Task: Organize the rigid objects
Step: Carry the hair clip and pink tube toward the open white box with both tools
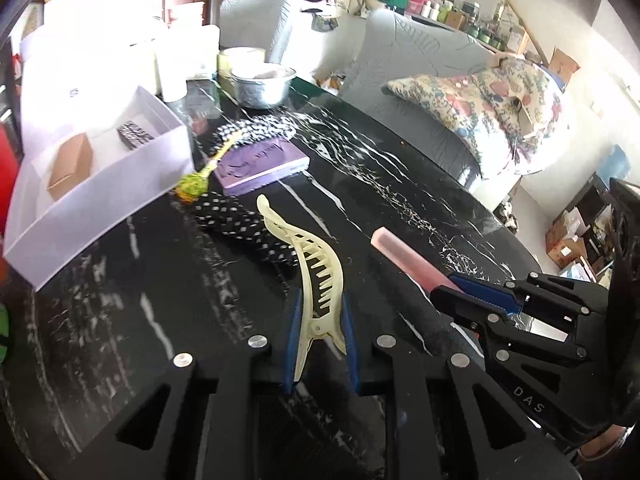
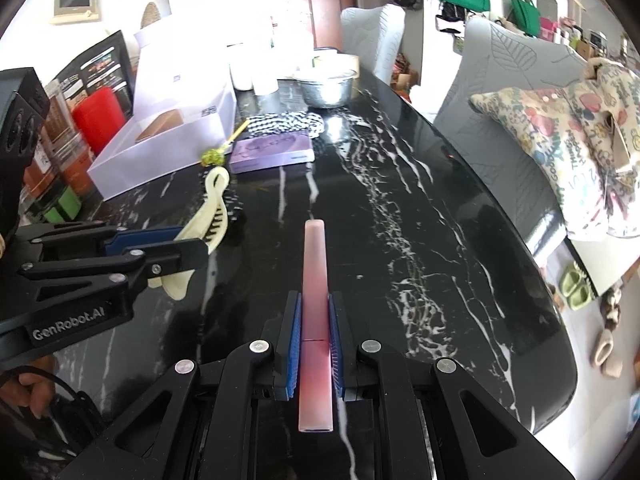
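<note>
We are gripping with both tools. In the left wrist view the left gripper is sitting at the bottom centre, its blue ribbed pads clamping the hinge end of a cream hair clip, a curved plastic claw with a row of teeth, arcing up towards the middle of the frame. In the right wrist view the right gripper is pinching a pink tube, a long, matte, flat-sided stick, running straight up the frame from bottom centre; both items are hanging just above the table, a glossy black marble slab with white veins.

Moving outward, at the left of the left wrist view a translucent white box is standing open, holding a small brown cardboard carton and a black-and-white patterned block. Beside its near corner, a yellow-green stick is lying on a polka-dot cloth, next to a purple book with a textured cover. At the top centre a round metal bowl is resting; what is inside it we cannot tell.
</note>
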Tool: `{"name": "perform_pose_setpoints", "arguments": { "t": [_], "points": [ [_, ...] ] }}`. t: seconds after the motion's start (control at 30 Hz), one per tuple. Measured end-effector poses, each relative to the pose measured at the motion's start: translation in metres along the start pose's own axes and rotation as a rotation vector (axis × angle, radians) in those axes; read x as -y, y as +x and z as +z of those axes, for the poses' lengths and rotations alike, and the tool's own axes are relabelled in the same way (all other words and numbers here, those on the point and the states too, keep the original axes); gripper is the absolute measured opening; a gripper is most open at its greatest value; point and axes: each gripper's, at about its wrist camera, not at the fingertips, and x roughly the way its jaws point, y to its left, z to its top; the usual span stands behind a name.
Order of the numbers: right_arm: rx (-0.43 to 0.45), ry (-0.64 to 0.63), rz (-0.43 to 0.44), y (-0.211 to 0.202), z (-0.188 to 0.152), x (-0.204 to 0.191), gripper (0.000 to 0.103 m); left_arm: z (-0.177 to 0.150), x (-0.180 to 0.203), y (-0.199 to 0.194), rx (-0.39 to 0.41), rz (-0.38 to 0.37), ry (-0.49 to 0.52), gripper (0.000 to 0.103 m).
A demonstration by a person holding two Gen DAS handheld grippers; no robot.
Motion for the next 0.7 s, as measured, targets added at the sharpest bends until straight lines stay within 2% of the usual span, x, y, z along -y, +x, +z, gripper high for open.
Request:
{"name": "perform_pose_setpoints", "arguments": {
  "t": [0.37, 0.7],
  "points": [
    [0.019, -0.085, 0.073, -0.005, 0.0, -0.035, 0.013, -0.019, -0.021, -0.032, 0.045, 0.072, -0.062, 0.02],
    [0.044, -0.18, 0.148, -0.012, 0.004, -0.069, 0.013, -0.039, -0.048, -0.061, 0.08, 0.154, -0.159, 0.019]
  ]
}}
